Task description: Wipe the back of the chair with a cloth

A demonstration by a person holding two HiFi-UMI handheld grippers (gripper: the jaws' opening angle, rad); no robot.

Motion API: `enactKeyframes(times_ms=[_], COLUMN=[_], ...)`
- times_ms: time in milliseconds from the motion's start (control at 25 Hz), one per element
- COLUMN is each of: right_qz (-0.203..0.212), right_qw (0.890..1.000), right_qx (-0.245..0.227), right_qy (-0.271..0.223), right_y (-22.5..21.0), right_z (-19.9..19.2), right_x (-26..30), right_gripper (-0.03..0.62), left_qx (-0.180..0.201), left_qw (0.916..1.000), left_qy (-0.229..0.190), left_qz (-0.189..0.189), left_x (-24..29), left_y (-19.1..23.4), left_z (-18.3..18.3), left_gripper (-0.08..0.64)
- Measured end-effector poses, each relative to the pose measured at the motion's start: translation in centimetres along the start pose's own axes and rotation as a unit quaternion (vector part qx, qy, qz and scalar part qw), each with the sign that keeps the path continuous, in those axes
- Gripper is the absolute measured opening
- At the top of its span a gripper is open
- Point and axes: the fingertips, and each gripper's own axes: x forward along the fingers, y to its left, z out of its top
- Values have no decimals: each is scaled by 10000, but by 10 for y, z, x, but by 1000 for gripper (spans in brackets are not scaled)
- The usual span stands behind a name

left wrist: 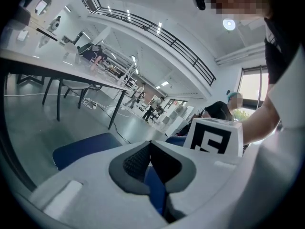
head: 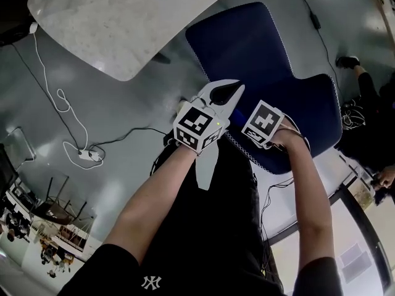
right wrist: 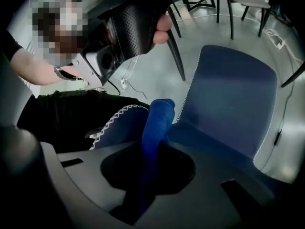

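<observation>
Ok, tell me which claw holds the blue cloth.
The right claw: the blue cloth is pinched between its jaws, beside the blue chair. The left claw is shut on nothing.

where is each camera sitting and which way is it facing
Head view: on the person's head, looking steeply down at the blue chair; both forearms and left tongs show.
Left gripper view: on the left tongs, facing across the floor toward tables; its shut jaws and an arm show.
Right gripper view: on the right tongs, facing the chair; its jaws grip the blue cloth.
Shared: all three see the chair.
</observation>
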Motion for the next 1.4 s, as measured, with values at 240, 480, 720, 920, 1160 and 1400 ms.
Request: enactKeyframes(times_ms=[240, 480, 720, 920, 1160, 1400], right_qz=[346, 319, -1100, -2912, -3517, -2959], right_qw=[9950, 9844, 9779, 9541, 9209, 9299], right_qx=[338, 610, 930, 655, -61, -267], right_qy=[-868, -1619, -1512, -253, 1681, 2168], right_y=[19, 6, -47, -102, -133, -101], right_z=[14, -17, -77, -125, -158, -167], right_x=[-14, -79, -150, -205, -189, -141], right_gripper=[60, 61, 61, 61, 61, 60], left_qx=[113, 200, 289, 298, 284, 237], left_qw=[9999, 9992, 9981, 9979, 9982, 9987], left_qy=[25, -17, 3, 27, 54, 99], left_qz=[-97, -332, -550, -583, -529, -431], left_x=[-8, 3, 21, 33, 39, 30], left_y=[-13, -38, -66, -76, -73, -59], left_z=[2, 24, 32, 32, 28, 21], left_gripper=[9, 9, 9, 9, 9, 9])
